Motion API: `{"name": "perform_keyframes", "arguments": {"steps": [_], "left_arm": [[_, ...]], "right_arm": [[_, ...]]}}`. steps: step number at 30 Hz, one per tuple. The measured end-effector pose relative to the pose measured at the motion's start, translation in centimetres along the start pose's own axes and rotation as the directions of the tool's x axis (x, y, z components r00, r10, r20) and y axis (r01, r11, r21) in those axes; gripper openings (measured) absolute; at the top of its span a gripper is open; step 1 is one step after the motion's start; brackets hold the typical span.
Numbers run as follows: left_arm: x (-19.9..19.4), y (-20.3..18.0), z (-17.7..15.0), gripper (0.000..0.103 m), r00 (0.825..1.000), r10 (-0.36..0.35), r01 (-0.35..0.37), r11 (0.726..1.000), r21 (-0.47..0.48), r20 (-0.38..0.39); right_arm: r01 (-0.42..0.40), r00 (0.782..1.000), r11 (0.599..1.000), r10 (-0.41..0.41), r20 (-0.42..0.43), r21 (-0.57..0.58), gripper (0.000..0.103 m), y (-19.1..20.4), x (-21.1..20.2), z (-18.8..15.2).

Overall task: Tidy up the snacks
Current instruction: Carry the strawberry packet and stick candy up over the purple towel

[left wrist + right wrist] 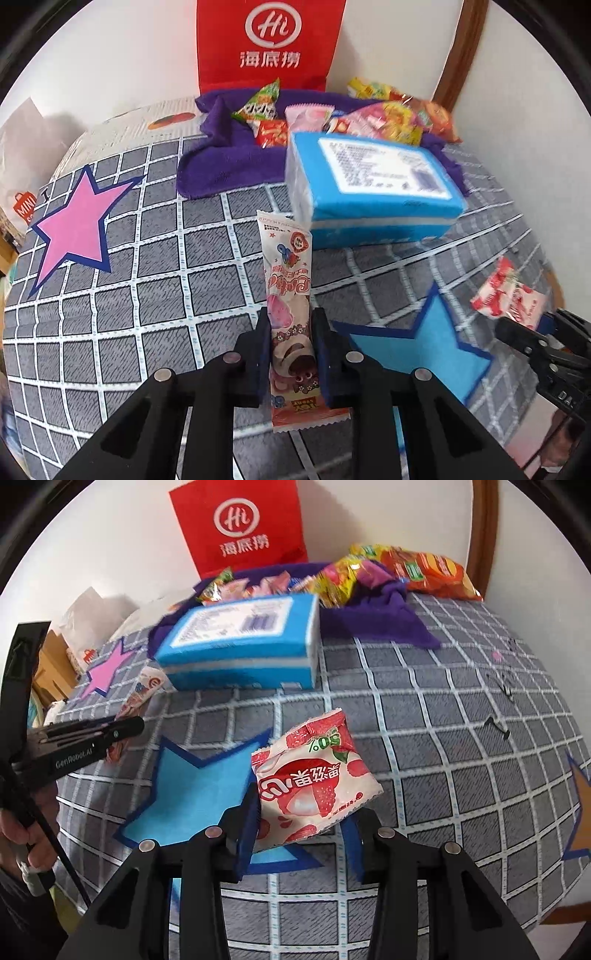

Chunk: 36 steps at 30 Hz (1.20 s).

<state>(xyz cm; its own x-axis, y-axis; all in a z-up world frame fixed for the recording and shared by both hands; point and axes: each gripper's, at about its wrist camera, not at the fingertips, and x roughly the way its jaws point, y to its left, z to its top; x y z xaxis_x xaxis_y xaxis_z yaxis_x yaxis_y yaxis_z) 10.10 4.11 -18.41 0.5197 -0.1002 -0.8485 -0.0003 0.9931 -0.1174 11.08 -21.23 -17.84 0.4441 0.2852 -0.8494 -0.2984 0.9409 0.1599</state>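
Observation:
My left gripper (291,325) is shut on a long pink snack packet (286,266) with cartoon print, which stands up between the fingers over the grey checked cloth (147,295). My right gripper (303,819) is shut on a square strawberry snack packet (314,775), held just above a blue star patch (192,786). In the left wrist view the strawberry packet (506,295) shows at the far right. In the right wrist view the long packet (144,690) pokes out beyond the left gripper's black fingers (122,727).
A blue box (373,184) lies ahead, partly on a purple towel (221,162) heaped with several snack packets (388,122). A red paper bag (269,44) stands against the wall behind. A pink star patch (74,229) lies left. A person's hand (22,830) is at the left edge.

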Motion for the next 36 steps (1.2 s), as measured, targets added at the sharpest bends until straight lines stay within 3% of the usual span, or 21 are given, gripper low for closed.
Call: {"name": "perform_keyframes", "arguments": {"steps": [10,25,36], "left_arm": [[-4.6,-0.8,1.7,0.020,0.990,-0.122,0.121,0.992,0.017,0.075],[-7.3,0.1,8.0,0.020,0.978,-0.134,0.132,0.991,0.026,0.157],[-6.8,1.2,13.7,0.020,0.975,-0.091,0.090,0.996,0.015,0.205]], "right_arm": [[-0.046,0.997,0.999,0.045,0.065,0.019,0.041,2.2,-3.5,2.7],[-0.042,0.984,0.999,0.039,0.174,0.014,0.040,3.1,-7.1,9.4],[-0.072,0.977,0.997,0.074,0.199,-0.021,0.040,3.0,-5.3,15.9]]}}
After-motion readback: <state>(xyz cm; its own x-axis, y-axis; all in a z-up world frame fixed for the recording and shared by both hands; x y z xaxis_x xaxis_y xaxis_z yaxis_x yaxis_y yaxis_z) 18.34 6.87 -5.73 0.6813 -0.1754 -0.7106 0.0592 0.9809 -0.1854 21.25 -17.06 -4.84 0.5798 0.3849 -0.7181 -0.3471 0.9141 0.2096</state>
